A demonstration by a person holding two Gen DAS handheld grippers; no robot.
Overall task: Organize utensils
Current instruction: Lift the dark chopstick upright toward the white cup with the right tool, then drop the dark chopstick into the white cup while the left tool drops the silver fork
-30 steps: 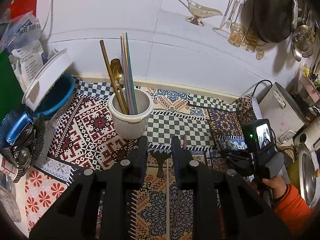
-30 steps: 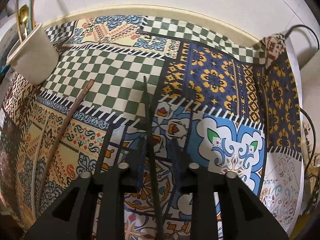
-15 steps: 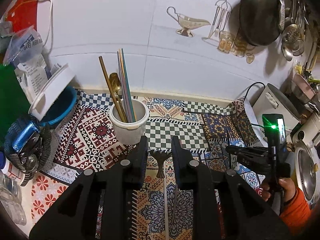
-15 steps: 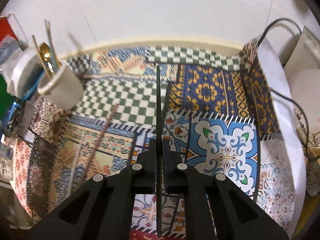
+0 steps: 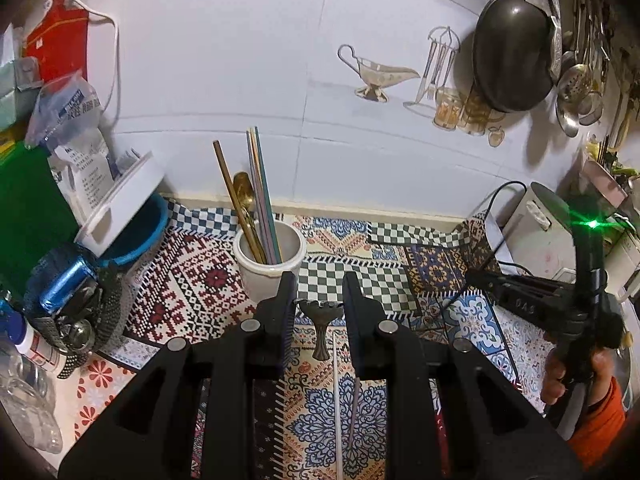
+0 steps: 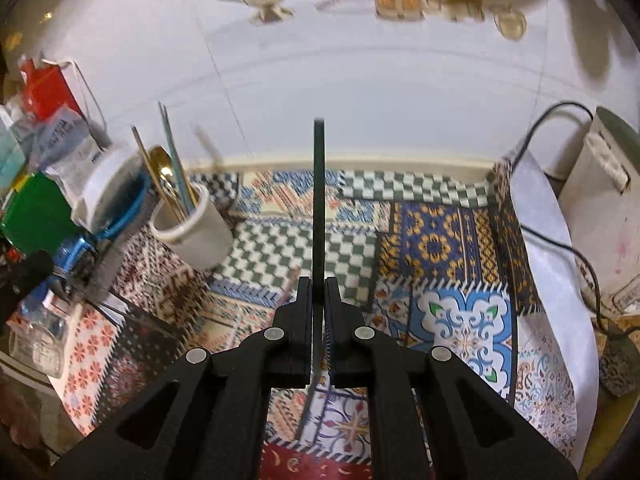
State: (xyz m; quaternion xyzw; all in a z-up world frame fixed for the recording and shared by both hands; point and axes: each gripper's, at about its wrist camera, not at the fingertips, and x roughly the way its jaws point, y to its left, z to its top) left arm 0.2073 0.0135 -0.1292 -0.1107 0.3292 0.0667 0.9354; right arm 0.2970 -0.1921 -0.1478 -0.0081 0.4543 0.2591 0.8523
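Observation:
A white cup (image 5: 269, 264) (image 6: 192, 236) on the patterned mat (image 5: 200, 288) holds several chopsticks and a gold spoon (image 5: 243, 192). My right gripper (image 6: 319, 280) is shut on a dark chopstick (image 6: 319, 200), which sticks up out of the jaws, clear of the mat. In the left wrist view that gripper (image 5: 476, 274) hangs at the right, held by a hand in an orange sleeve. My left gripper (image 5: 320, 280) hovers in front of the cup, shut on a small bronze piece (image 5: 322, 328) whose flared end touches both pads. A white stick (image 5: 337, 400) and a purple stick (image 5: 353, 412) lie below it.
A blue bowl (image 5: 136, 236) with a tilted white lid and a black mesh holder (image 5: 76, 308) crowd the left. Clear bottles (image 5: 24, 408) stand at the front left. A white appliance (image 5: 536, 236) with a black cable sits at the right. A dark wok (image 5: 512, 52) hangs on the wall.
The right jaws closed on the dark chopstick, which lay on the mat, and lifted it while tilting up toward the wall. The left gripper rose a little with the bronze piece unchanged.

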